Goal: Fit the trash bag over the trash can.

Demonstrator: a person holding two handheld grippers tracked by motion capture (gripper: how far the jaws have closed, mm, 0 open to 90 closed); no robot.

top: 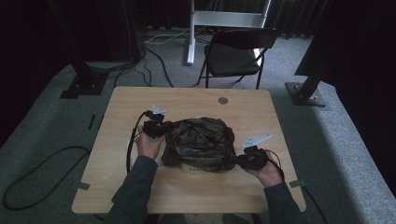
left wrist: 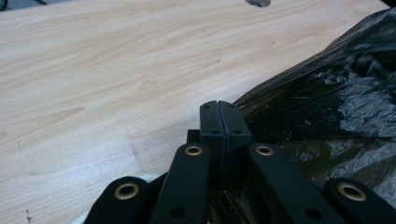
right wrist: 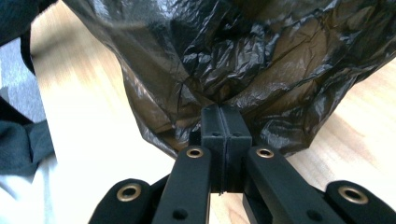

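While the black plastic bag (top: 200,142) lies mid-counter (top: 121,186), the left hand-held gripper (top: 161,129) pinches its 9 o'clock edge and the right hand-held gripper (top: 243,160) clamps its 4 o'clock edge; the print underneath is unreadable.

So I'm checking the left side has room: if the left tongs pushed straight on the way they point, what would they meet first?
Probably bare tabletop. The left tongs are shut beside the black plastic bag's edge, and ahead the wood looks free up to a small round disc near the far edge, though depth is unclear.
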